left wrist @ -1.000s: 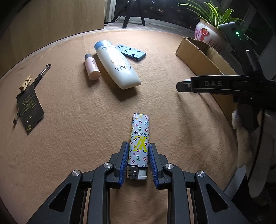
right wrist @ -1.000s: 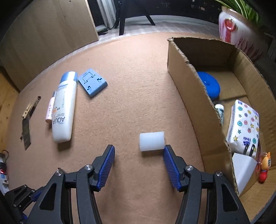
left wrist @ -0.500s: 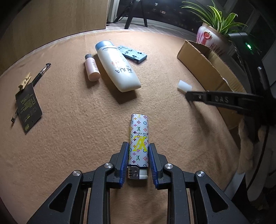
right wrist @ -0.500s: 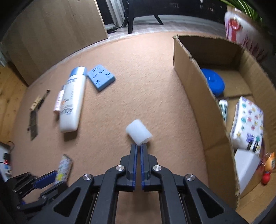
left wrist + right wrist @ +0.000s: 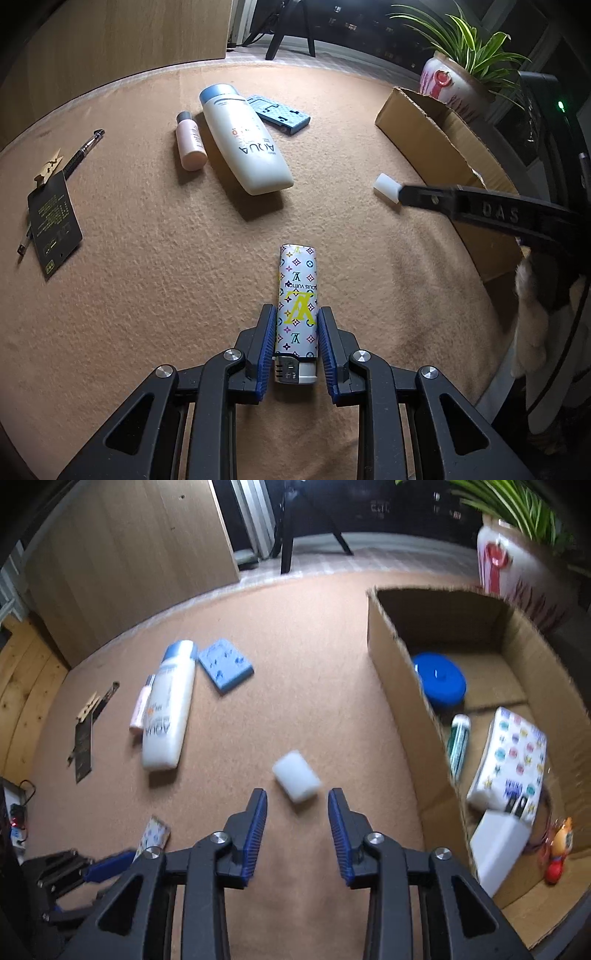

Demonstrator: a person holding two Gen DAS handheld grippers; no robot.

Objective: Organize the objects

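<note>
Carpet (image 5: 147,295) of tan felt covers the round table, and everything lies on it. Cardboard box (image 5: 402,686) stands open at the right side; inside it are a blue round lid (image 5: 441,679), a patterned tissue pack (image 5: 511,760), a green tube (image 5: 458,738) and a white block (image 5: 496,845). Just behind the box stands a potted plant (image 5: 454,85). Toward the far left lies a white AQUA bottle (image 5: 243,144) on its side, with a small pink bottle (image 5: 189,142) just beside it and a blue flat case (image 5: 279,114) near its cap. Farther left are a black card (image 5: 53,225) with a wooden clip, and a pen (image 5: 81,153).

Left gripper (image 5: 297,328) is clamped on a patterned lighter (image 5: 297,299), its blue pads pressing both long sides, the lighter's metal head toward the camera.

Right gripper (image 5: 297,805) has its jaws opening; a white foam cylinder (image 5: 297,779) lies on the carpet, tilted, just ahead of the fingertips and untouched by the pads.
</note>
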